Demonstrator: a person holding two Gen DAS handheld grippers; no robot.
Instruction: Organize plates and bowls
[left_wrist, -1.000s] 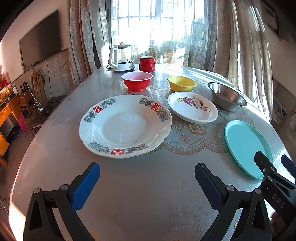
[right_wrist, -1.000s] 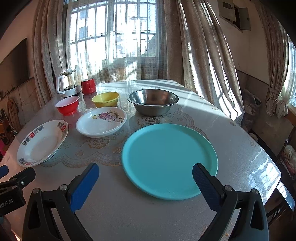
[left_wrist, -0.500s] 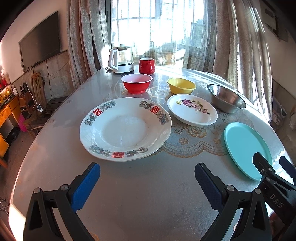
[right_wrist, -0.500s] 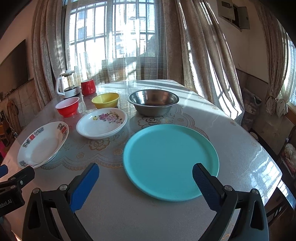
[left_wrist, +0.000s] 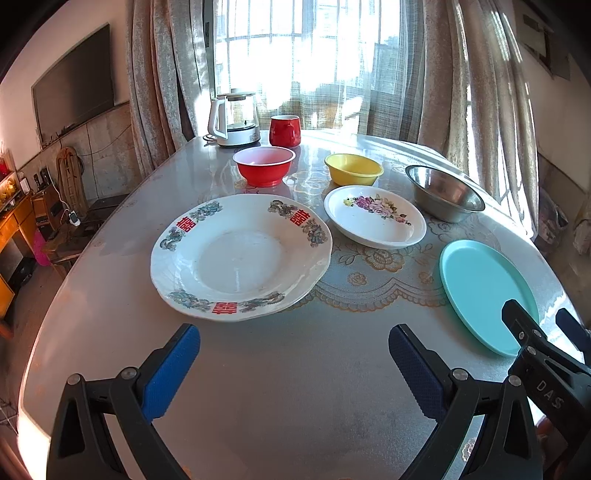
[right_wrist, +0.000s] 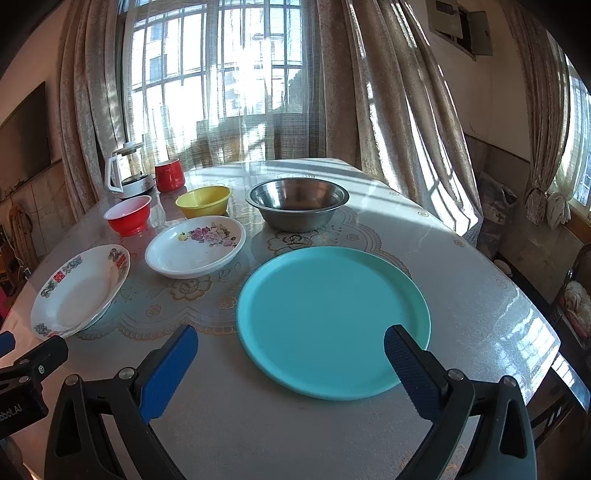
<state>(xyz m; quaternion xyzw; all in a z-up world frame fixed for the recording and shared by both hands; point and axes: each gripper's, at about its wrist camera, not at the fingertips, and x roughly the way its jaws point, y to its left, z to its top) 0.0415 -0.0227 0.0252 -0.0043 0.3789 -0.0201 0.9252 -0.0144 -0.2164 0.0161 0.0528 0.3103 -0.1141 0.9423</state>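
A large white plate with red characters (left_wrist: 240, 260) (right_wrist: 79, 291) lies just ahead of my left gripper (left_wrist: 293, 341), which is open and holds nothing. A teal plate (right_wrist: 332, 319) (left_wrist: 487, 291) lies flat in front of my right gripper (right_wrist: 290, 341), also open and empty, its right finger over the plate's near rim. Behind them sit a flowered white dish (left_wrist: 375, 216) (right_wrist: 195, 245), a steel bowl (left_wrist: 443, 192) (right_wrist: 297, 201), a yellow bowl (left_wrist: 352, 168) (right_wrist: 203, 199) and a red bowl (left_wrist: 264, 170) (right_wrist: 129, 214).
A glass kettle (left_wrist: 232, 120) and a red mug (left_wrist: 284, 129) stand at the far edge of the round table (left_wrist: 295, 398), by the curtained window. A chair (right_wrist: 576, 295) stands off the table's right side. The right gripper's body (left_wrist: 546, 369) shows at the left wrist view's lower right.
Both grippers have drawn back slightly and risen, so the plates sit a little farther ahead. No dish has moved on the table.
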